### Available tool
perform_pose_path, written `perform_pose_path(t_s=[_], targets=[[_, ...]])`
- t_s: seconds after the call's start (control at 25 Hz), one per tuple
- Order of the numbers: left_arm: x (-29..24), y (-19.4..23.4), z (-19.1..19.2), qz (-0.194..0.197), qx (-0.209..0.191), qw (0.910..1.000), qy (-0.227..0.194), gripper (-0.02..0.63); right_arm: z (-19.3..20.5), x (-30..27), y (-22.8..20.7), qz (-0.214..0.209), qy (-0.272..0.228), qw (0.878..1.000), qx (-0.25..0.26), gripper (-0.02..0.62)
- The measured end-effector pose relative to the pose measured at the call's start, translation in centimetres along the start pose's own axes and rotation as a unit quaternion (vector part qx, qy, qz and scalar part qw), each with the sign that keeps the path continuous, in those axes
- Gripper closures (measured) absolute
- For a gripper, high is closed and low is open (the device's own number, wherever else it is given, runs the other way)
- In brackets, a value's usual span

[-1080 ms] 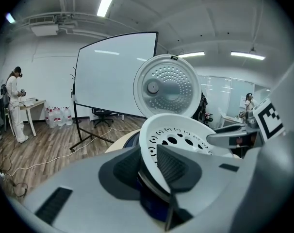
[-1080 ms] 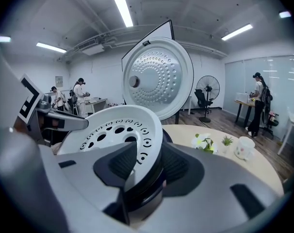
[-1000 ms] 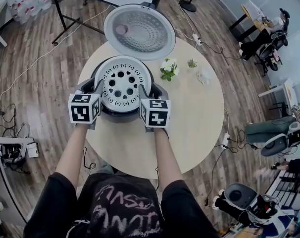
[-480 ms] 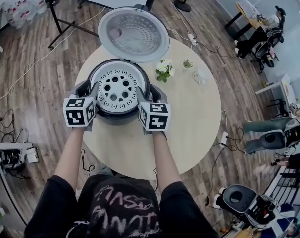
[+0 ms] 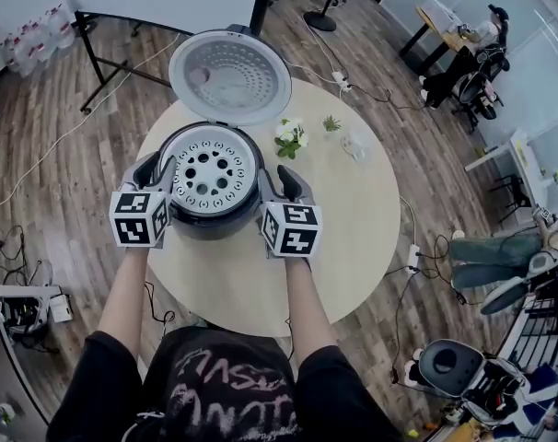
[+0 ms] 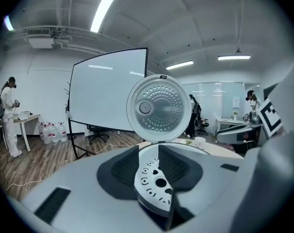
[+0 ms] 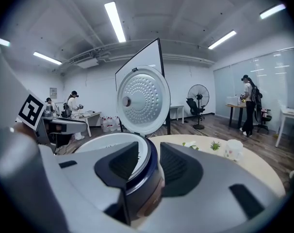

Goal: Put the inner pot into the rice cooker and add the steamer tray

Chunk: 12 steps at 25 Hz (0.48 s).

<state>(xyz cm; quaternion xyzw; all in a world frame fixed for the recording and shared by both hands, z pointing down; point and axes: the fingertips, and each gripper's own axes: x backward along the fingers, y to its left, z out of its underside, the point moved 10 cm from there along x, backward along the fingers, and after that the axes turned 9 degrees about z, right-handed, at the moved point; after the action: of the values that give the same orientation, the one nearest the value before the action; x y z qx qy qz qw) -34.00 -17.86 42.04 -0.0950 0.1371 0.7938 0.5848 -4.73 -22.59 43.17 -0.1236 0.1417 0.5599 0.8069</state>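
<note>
The white steamer tray (image 5: 213,168), full of round holes, sits level in the top of the dark rice cooker (image 5: 215,224). The cooker's lid (image 5: 228,76) stands open behind it. The inner pot is hidden under the tray. My left gripper (image 5: 156,168) hovers at the cooker's left rim and my right gripper (image 5: 279,180) at its right rim. Both sets of jaws have just been closing partway. In the left gripper view the tray's edge (image 6: 154,178) shows in the gap, untouched by the pads. In the right gripper view the cooker's rim (image 7: 149,171) lies in the gap, also ungripped.
The cooker stands on a round pale table (image 5: 353,238). Right of it are a small pot of white flowers (image 5: 288,138), a tiny green plant (image 5: 331,123) and a white cup (image 5: 355,145). A whiteboard stand and cables are on the floor beyond.
Both grippers have come off the tray's rim, moving outward and up. The tray stays seated in the cooker.
</note>
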Motion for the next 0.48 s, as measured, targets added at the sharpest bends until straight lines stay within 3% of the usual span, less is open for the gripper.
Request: perform_pose_path(t_s=[0.48], targets=[[1.6,-3.1,-3.5,0.048,-0.075,0.9940,-0.064,0.549,-1.7,6.4,-3.7,0.068,-0.078,0.994,-0.025,0.552]])
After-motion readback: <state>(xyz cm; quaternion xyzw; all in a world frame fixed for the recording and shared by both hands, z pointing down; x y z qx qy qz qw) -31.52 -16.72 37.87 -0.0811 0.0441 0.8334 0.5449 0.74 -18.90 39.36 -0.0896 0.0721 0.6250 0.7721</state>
